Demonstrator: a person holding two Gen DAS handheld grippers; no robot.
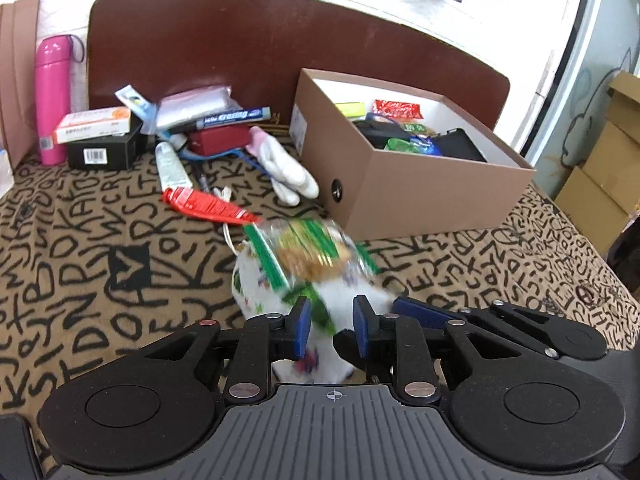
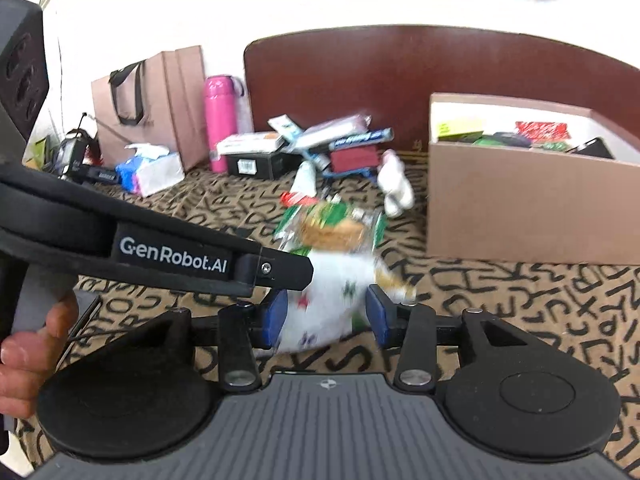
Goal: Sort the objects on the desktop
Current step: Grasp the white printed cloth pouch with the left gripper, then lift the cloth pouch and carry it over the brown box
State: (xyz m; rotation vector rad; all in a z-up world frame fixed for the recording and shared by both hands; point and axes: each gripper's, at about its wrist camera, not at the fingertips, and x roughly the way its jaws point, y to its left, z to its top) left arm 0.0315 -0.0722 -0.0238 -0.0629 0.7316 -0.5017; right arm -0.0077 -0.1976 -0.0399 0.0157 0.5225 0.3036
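Your left gripper (image 1: 332, 326) and right gripper (image 2: 326, 316) both sit around the white drawstring pouch (image 1: 256, 284), jaws narrowed beside its cloth; blur hides whether either pad truly clamps it. A green snack packet (image 1: 310, 252) lies on the pouch's far end, apparently touching. To the right on the patterned cloth (image 1: 100, 256) stands the brown box (image 1: 420, 188), partly filled.
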